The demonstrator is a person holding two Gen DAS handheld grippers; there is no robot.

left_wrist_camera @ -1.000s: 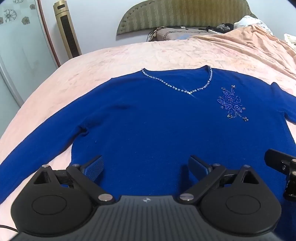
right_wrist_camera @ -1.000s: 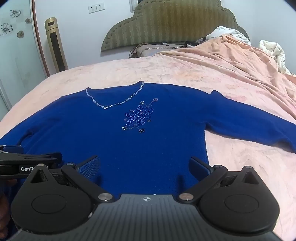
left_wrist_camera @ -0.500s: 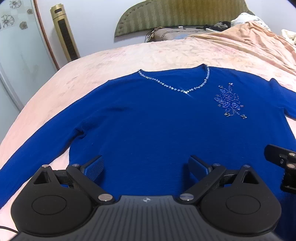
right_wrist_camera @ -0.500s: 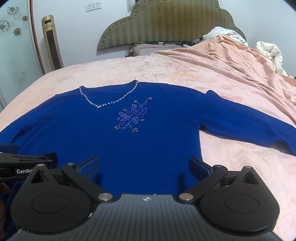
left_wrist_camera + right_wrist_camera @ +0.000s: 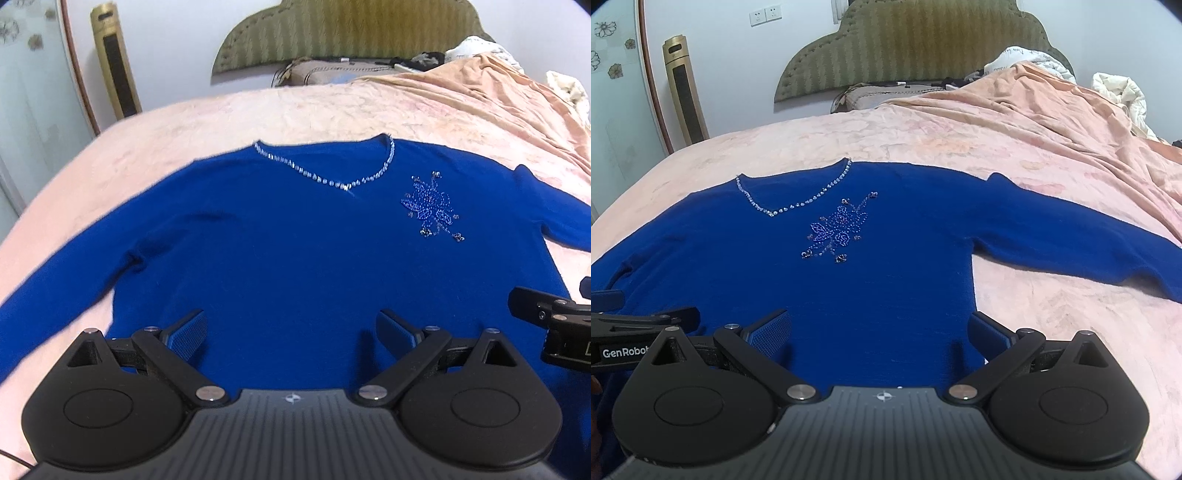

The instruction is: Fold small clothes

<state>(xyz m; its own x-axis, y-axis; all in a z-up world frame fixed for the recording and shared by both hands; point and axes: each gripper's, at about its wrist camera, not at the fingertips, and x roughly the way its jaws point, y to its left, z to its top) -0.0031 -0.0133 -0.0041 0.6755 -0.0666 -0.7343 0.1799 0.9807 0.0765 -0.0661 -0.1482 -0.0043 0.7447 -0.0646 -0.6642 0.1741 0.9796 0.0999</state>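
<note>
The blue sweater [image 5: 280,251] lies flat on the pink bedspread [image 5: 923,144], neckline toward twelve o'clock (beaded flower on the chest). The left gripper [image 5: 291,332] and right gripper [image 5: 881,332] hover over its hem at six o'clock, jaws spread apart, holding nothing.

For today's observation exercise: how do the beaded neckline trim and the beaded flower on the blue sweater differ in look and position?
The neckline trim is a single thin V-shaped line of pale, silvery beads following the collar edge; the beaded flower is a dense cluster of mostly blue-violet beads with darker ones at its tips. The trim sits centred at the neck, while the flower lies lower, off to one side of the chest. Both are beadwork on the same blue sweater, lying flat.
</note>
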